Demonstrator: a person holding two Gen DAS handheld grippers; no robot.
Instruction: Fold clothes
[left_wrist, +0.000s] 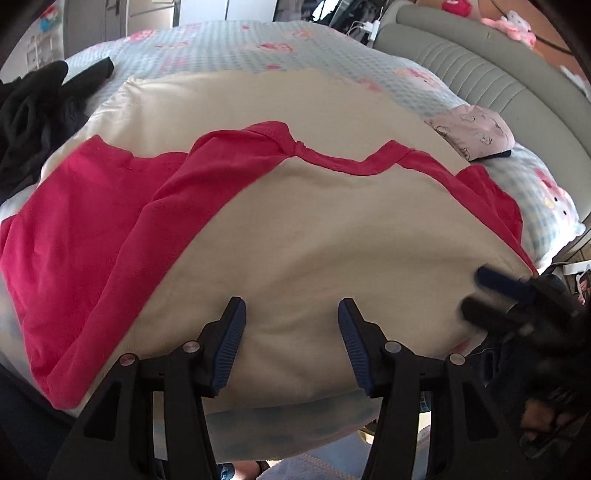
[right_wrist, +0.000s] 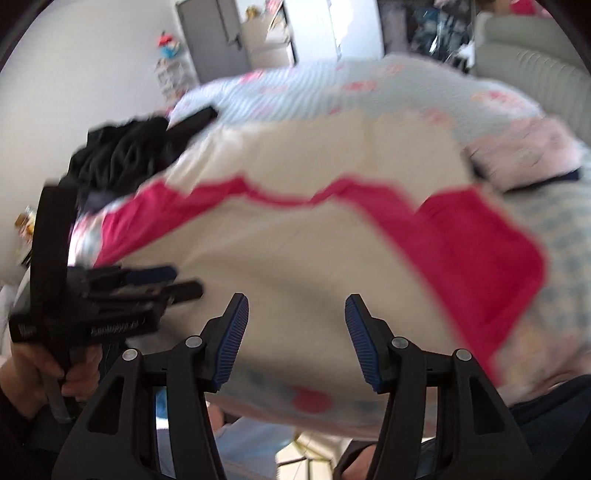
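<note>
Shirt (left_wrist: 314, 229) sharp left view; right view blurred.

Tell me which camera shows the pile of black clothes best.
The right wrist view: the black clothes sit whole inside the frame, beside the cream and red shirt, though motion blur softens them. The left wrist view is sharper, but the pile lies at its left edge, partly cut off.

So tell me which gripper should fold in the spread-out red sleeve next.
Probably left. The spread red sleeve lies on the left gripper's side of the cream shirt, and its jaws are open. The right gripper, also open, faces the opposite sleeve.
</note>
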